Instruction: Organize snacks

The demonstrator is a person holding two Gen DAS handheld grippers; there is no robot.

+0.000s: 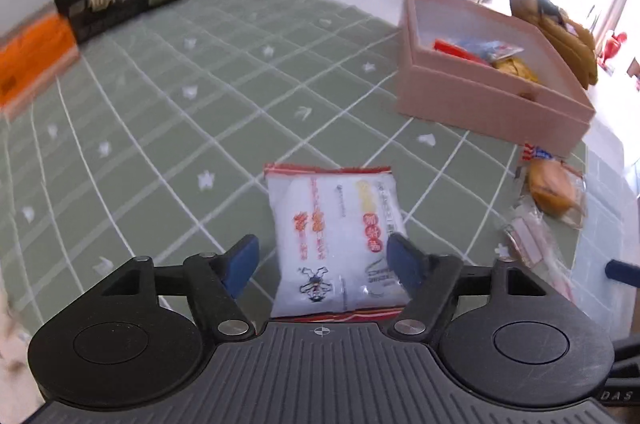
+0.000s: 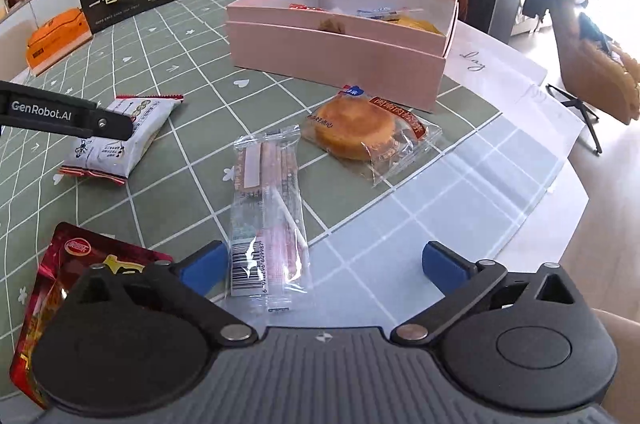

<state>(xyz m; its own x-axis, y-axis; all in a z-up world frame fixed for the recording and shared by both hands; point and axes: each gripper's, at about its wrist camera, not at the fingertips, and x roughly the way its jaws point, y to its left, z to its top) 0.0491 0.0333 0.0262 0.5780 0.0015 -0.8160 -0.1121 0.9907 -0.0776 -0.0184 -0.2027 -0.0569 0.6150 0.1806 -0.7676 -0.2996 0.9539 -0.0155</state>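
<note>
Hovering over a green checked bench [image 1: 168,128], left gripper [image 1: 324,262] spread wide around a white snack packet [image 1: 336,236] lying flat, pads not pressing it. Spreading just as wide, right gripper [image 2: 322,264] straddling the near end of a clear wrapped stick snack [image 2: 268,216], untouched, with a round cake in clear wrap [image 2: 352,130] beyond. Sitting farther back, a pink box [image 2: 340,48] holding several snacks, a red pouch [image 2: 60,288] lying at the near left.
</note>
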